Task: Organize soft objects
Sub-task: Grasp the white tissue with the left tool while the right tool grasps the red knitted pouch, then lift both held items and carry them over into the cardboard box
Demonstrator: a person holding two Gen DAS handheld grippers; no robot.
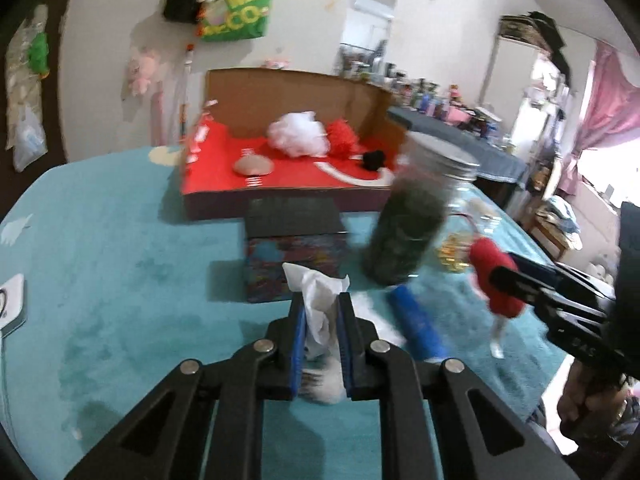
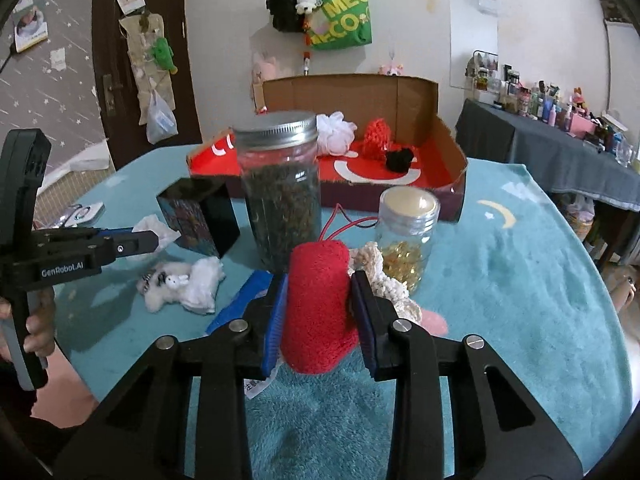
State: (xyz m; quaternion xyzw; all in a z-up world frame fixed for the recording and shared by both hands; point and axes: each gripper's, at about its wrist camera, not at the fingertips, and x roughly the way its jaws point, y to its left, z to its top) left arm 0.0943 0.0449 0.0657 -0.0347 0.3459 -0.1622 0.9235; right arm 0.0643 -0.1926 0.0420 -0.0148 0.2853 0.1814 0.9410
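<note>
My left gripper (image 1: 320, 312) is shut on a crumpled white tissue (image 1: 320, 296), held above the teal table cover; it also shows in the right wrist view (image 2: 154, 234). My right gripper (image 2: 320, 304) is shut on a red plush toy (image 2: 318, 304), also seen from the left wrist view (image 1: 494, 280). An open cardboard box with a red floor (image 1: 280, 178) stands at the far side and holds a white pouf (image 1: 298, 136), a red pouf (image 1: 342, 136), a black pompom (image 1: 374, 160) and a beige pad (image 1: 254, 166). A white plush animal (image 2: 180, 284) lies on the cover.
A tall jar of dark leaves (image 2: 280, 188), a small jar with yellow pieces (image 2: 406, 236), a dark patterned box (image 2: 200, 216), a blue packet (image 1: 416, 326) and a cream crochet piece (image 2: 384, 280) crowd the middle of the table (image 2: 520, 280). A cluttered side table (image 2: 560, 136) stands right.
</note>
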